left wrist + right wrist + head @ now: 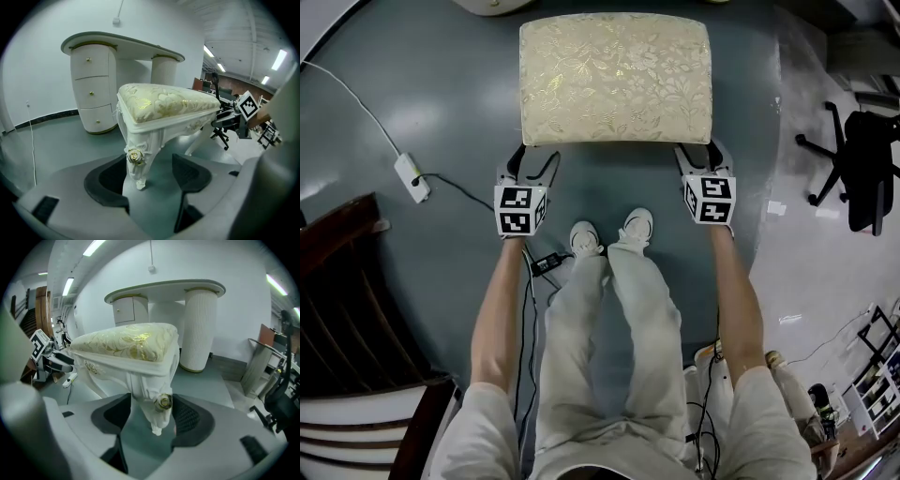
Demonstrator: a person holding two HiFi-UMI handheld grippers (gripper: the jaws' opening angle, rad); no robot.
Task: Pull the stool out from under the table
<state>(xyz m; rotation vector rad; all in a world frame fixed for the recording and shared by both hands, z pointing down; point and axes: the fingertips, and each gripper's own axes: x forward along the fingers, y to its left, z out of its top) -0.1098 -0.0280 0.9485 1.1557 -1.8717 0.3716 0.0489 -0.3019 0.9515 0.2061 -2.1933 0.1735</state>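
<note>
Both grippers are down at the near corners of the white carved stool with the gold floral cushion (616, 77). It stands ahead of them, and I'd say already clear of the white curved-top dressing table (93, 51) beyond it.

The left gripper (532, 169) has its jaws spread, with the stool's rosette-carved front leg (136, 161) between them, closer to its left pad. The right gripper (697, 159) is spread too, and the other front leg (157, 411) sits deep in the gap, about touching its right pad.

The worry is that nothing is clamped. Those legs curve and taper, so a pull now could let a pad slide off. One side may catch first and slew the stool round.

The person's white shoes (609, 232) are just behind the grippers, with a black cable (459, 190) trailing by the left one.
</note>
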